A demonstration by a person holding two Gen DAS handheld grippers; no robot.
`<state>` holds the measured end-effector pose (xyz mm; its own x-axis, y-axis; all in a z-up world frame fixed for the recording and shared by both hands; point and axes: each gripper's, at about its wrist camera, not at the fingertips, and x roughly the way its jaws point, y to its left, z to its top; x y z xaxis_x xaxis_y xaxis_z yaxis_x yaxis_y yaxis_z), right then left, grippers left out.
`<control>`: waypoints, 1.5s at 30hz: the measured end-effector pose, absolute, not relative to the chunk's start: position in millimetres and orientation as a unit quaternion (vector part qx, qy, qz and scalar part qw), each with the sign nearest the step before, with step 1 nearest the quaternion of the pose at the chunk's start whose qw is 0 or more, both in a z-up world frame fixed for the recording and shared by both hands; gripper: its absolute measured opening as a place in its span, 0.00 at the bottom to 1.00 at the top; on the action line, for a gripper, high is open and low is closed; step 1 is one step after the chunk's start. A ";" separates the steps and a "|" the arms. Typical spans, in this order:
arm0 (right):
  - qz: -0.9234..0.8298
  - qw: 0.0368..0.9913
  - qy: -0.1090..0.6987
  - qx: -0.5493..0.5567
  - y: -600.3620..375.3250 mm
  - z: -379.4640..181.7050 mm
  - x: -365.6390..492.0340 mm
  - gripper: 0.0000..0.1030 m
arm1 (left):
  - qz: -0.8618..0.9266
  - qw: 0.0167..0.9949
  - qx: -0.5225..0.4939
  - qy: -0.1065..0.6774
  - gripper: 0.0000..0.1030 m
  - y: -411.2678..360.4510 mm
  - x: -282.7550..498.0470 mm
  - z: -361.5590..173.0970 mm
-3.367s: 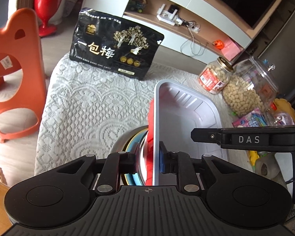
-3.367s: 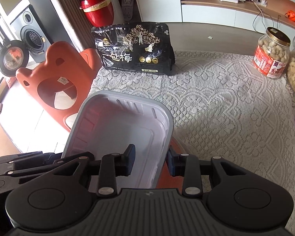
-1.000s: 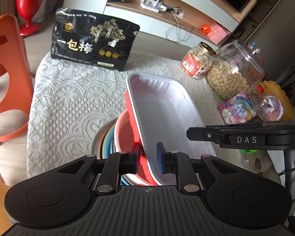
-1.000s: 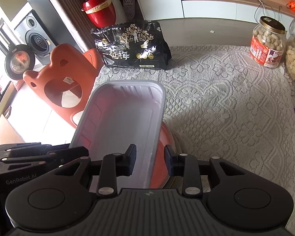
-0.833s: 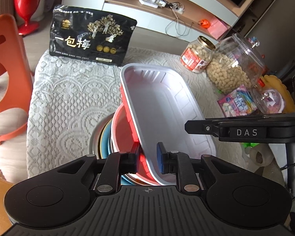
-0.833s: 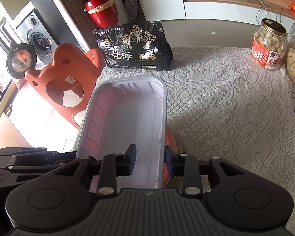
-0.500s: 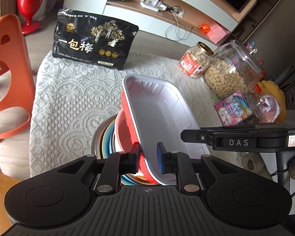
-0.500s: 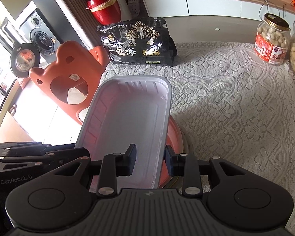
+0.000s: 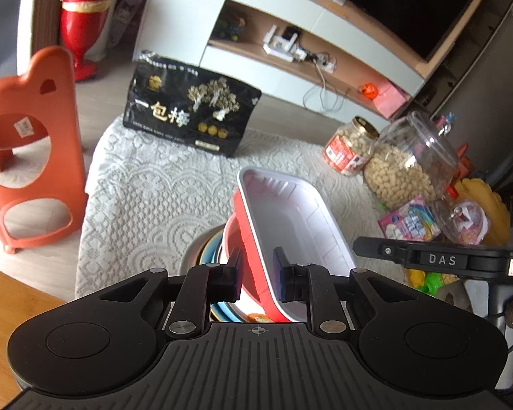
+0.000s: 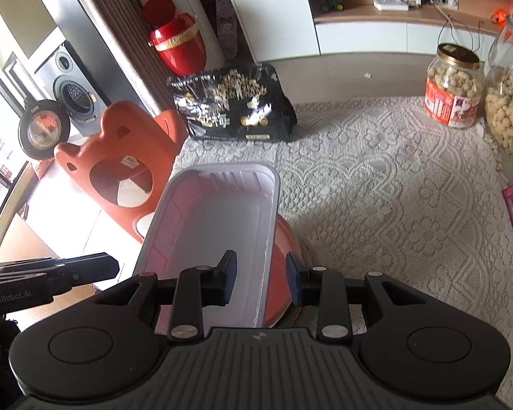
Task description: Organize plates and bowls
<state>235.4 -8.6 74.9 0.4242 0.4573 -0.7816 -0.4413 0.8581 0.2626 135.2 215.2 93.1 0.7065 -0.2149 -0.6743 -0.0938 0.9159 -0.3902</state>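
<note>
A rectangular tray, white inside and red outside (image 9: 290, 218) (image 10: 219, 229), rests tilted on a stack of a red bowl (image 9: 231, 239) (image 10: 287, 239), blue and yellow plates (image 9: 212, 253) and a metal plate on the lace-covered table. My left gripper (image 9: 258, 275) straddles the tray's left rim with a gap at each pad, so it is open. My right gripper (image 10: 261, 280) straddles the tray's right rim, jaws also apart and not pressing it.
A black snack bag (image 9: 188, 112) stands at the table's far edge. Peanut jars (image 9: 349, 147) (image 10: 453, 85), candy packs (image 9: 410, 218) and toys crowd the right side. An orange plastic chair (image 9: 27, 150) stands left of the table. The lace tablecloth (image 10: 393, 188) stretches to the right.
My left gripper has opened its jaws off the tray rim. The tray has settled a little lower onto the red bowl. The right gripper stays open around the other rim.
</note>
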 end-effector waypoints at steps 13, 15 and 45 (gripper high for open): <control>0.318 0.899 0.297 -0.046 -71.6 93.1 77.3 0.63 | 0.057 0.960 -0.079 0.263 0.17 73.8 -16.6 91.3; 0.325 0.889 0.318 -0.044 -79.3 79.3 58.4 0.63 | 0.068 0.960 -0.068 0.264 0.17 56.2 -29.2 82.2; 0.294 0.878 0.376 -0.034 -110.8 48.2 30.6 0.63 | 0.062 0.942 -0.078 0.321 0.17 33.3 -38.2 60.6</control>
<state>30.6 -110.8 48.2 0.5435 0.4915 -0.6805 -0.5425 0.8243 0.1621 -38.2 33.3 60.7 0.7859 0.0672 -0.6147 -0.1674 0.9801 -0.1068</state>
